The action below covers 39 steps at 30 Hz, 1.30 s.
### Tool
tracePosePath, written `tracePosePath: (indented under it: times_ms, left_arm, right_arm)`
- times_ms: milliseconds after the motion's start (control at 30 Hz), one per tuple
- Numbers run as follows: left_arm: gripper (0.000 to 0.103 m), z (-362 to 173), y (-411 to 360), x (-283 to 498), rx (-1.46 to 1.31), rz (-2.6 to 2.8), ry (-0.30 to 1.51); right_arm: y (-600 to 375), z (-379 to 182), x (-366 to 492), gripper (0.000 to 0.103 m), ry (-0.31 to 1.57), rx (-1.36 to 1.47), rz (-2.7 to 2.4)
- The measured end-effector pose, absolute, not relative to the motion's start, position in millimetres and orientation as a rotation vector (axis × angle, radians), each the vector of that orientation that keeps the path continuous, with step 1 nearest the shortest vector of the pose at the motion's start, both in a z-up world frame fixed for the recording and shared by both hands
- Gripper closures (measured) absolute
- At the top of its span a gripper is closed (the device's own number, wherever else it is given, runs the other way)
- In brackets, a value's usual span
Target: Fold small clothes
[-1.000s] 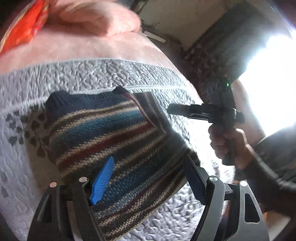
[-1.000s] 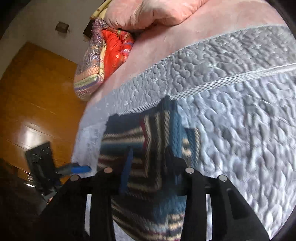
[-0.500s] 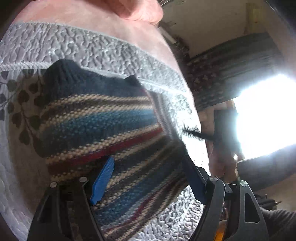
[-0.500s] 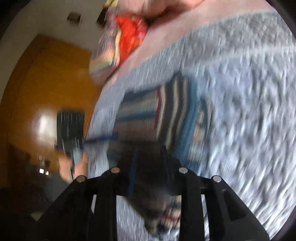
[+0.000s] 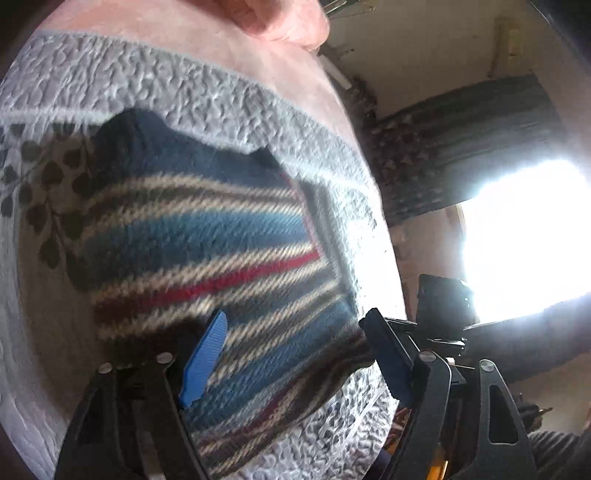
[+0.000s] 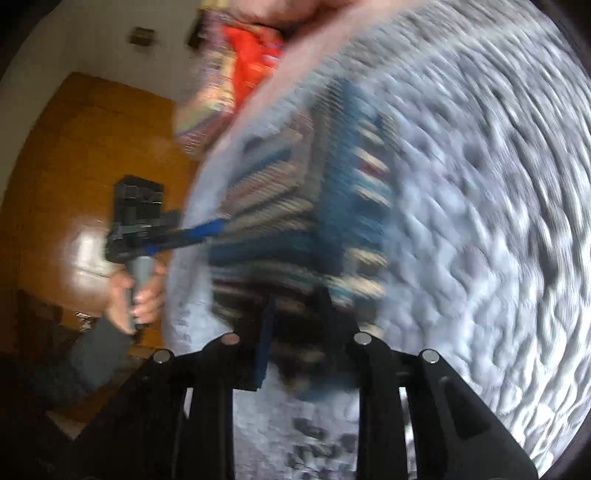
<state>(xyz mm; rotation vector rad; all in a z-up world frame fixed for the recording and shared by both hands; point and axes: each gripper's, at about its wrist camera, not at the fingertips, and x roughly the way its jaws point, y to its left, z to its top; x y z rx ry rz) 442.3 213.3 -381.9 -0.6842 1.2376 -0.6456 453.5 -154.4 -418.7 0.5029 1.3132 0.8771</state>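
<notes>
slippage is the main worry: the right gripper [image 6: 295, 343] has its fingers drawn narrow with a dark fold of the striped sweater [image 5: 207, 258] between them, as far as the heavy blur lets me judge. if that bite is shallow, the knit could pull free mid-fold and flop back open. the left gripper [image 5: 291, 354] stands wide over the sweater's near edge, holding nothing. its blue pads [image 5: 203, 363] sit just above the wool, so a careless dip could snag the loose weave or drag the folded layers askew.

the sweater lies partly folded on a grey quilted bedspread [image 5: 207, 88], near its edge. the soft, puffy cover gives no firm backing, so i judge creases may not set sharply. beyond are a pink blanket [image 5: 280, 22] and a red patterned pillow [image 6: 251, 70]. an orange wooden floor [image 6: 85, 155] lies below the bed. a dark curtain [image 5: 465, 140] hangs beside a glaring window [image 5: 524, 240].
</notes>
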Motion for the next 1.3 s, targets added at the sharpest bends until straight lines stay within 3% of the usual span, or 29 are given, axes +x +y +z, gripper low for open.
tracePosePath:
  times_ms: [133,167,200,333,567,600,667,733,767,833,967,1300]
  left_arm:
    - [0.026,-389,214,442,-0.710,-0.646,1.231]
    - [0.026,-389,215,443,-0.719,-0.641,1.234]
    - [0.026,-387,217,443,-0.731,-0.632,1.237]
    - [0.026,-371,225,428,-0.819,-0.718,1.200]
    - [0.030,-409,218,404,-0.837,-0.709,1.310]
    - [0.030,-406,218,403,-0.839,-0.713,1.308]
    - [0.029,-399,222,400,-0.855,-0.741,1.298]
    - [0.025,-389,234,393,-0.864,-0.754,1.257]
    - [0.020,-387,244,390,-0.869,-0.737,1.239]
    - [0.014,-391,266,384,-0.885,-0.664,1.216]
    - [0.011,-417,301,378,-0.925,-0.520,1.227]
    - [0.011,-468,293,391,-1.063,-0.658,1.258]
  right_arm:
    - [-159,-432,453,0.084,1.337,0.529,0.838]
    - [-160,-424,450,0.083,1.327,0.506,0.828]
    - [-161,-413,447,0.075,1.307,0.505,0.818]
    - [-167,-389,426,0.075,1.239,0.543,0.859]
    - [-163,-431,422,0.076,1.367,0.468,0.779]
    - [-166,-422,423,0.065,1.357,0.475,0.790]
    - [-175,-407,428,0.058,1.333,0.529,0.824]
    - [-192,-395,441,0.010,1.318,0.603,0.816]
    - [-201,-391,453,0.007,1.302,0.652,0.802]
    - [-208,-394,477,0.007,1.323,0.742,0.805]
    - [-198,-418,530,0.007,1.396,0.876,0.828]
    - [-129,-457,577,0.007,1.540,0.823,0.877]
